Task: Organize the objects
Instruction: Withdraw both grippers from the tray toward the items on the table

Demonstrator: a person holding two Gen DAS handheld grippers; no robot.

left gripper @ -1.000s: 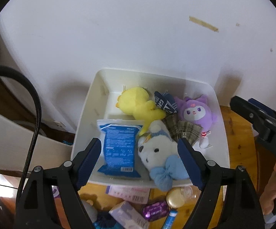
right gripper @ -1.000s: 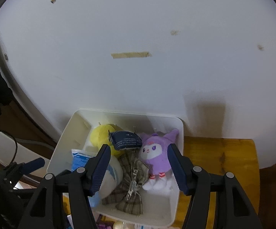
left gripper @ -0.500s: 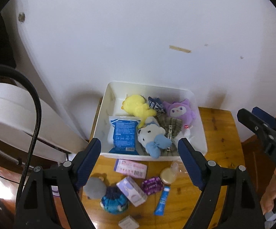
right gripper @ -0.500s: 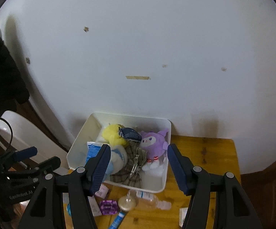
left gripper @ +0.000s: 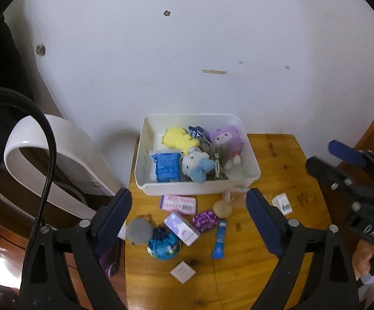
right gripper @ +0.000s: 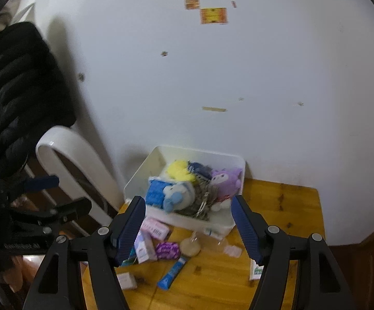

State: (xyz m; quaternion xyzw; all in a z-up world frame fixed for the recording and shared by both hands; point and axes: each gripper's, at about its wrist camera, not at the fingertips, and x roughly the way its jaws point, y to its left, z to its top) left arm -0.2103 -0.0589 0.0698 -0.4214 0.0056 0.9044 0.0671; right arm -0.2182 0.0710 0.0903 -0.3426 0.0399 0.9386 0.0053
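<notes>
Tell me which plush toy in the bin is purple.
The purple plush, with pointed ears, at the white bin's far right corner. The other two are yellow and white-and-blue.

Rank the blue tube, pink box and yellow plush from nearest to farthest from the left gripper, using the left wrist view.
1. Blue tube: on the table, between the left gripper's fingers.
2. Pink box: just in front of the bin.
3. Yellow plush: at the bin's back.

Glossy white plastic bin point(left gripper: 145, 155), fuzzy cloth plush toys point(left gripper: 179, 139), varnished knotty wood table point(left gripper: 285, 165).
</notes>
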